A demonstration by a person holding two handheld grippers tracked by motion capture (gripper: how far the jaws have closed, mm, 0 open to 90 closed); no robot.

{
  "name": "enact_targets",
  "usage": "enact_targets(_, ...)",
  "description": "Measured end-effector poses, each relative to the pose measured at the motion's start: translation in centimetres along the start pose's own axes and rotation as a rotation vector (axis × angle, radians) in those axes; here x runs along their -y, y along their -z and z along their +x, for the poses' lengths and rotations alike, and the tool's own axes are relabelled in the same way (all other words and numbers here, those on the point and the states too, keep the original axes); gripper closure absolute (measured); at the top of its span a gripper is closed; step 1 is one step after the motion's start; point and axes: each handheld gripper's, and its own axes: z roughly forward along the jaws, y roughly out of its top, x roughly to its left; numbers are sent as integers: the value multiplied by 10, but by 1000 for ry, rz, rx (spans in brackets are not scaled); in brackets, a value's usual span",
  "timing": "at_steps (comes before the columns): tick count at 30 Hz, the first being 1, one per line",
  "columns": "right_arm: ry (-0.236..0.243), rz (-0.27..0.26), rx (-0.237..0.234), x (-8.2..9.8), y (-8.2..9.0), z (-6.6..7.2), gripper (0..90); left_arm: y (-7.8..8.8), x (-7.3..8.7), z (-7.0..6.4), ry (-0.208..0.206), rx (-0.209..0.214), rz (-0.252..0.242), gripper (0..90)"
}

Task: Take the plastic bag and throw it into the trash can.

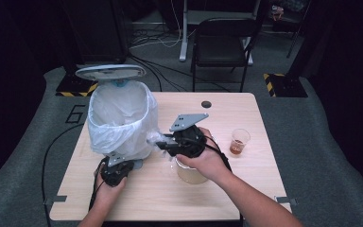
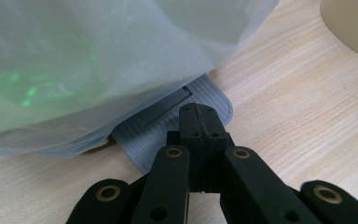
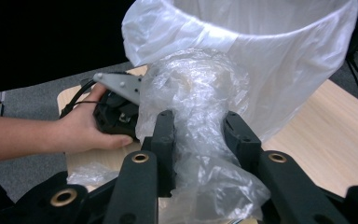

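Plastic-lined bin (image 1: 123, 118) stands at bench (image 1: 246, 118) left, lid (image 1: 110, 72) up; cup of brown drink (image 1: 239, 142) well right. My left gripper (image 2: 198, 123) has jaws pressed together, tip on bin's grey pedal (image 2: 168, 122). My right gripper (image 3: 198, 135) clamps crumpled clear wrap (image 3: 198, 93) between jaws, just beside bin rim. Wrap's long axis runs along jaws, toward bin.

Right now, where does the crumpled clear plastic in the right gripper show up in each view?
High view: the crumpled clear plastic sits just left of centre, at the right gripper, beside the lined bin.
Left gripper view: I can't pick it out; the bin's liner and pedal are there.
Right gripper view: centre, bunched between the jaws.
Shared landmark: the bin's white liner.
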Motion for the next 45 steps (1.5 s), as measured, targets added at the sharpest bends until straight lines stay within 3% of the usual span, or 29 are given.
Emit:
enact_targets(13, -13, 3, 56, -34, -8, -29, 695, 0, -1, 0, 14, -5, 13, 900)
enact_targets(24, 4, -4, 70, -54, -17, -36, 695, 1, -1, 0, 14, -2, 20, 900)
enact_targets(26, 6, -10, 67, -57, -19, -37, 694, 0, -1, -1, 37, -1, 3, 900)
enact_targets(27, 7, -10, 68, -59, -20, -38, 694, 1, -1, 0, 20, 0, 16, 900)
enact_targets(35, 2, -36, 62, -79, -33, -43, 695, 0, 0, 0, 23, -1, 10, 900)
enact_targets(45, -5, -42, 58, -90, -51, -42, 694, 1, 0, 1, 14, 0, 15, 900)
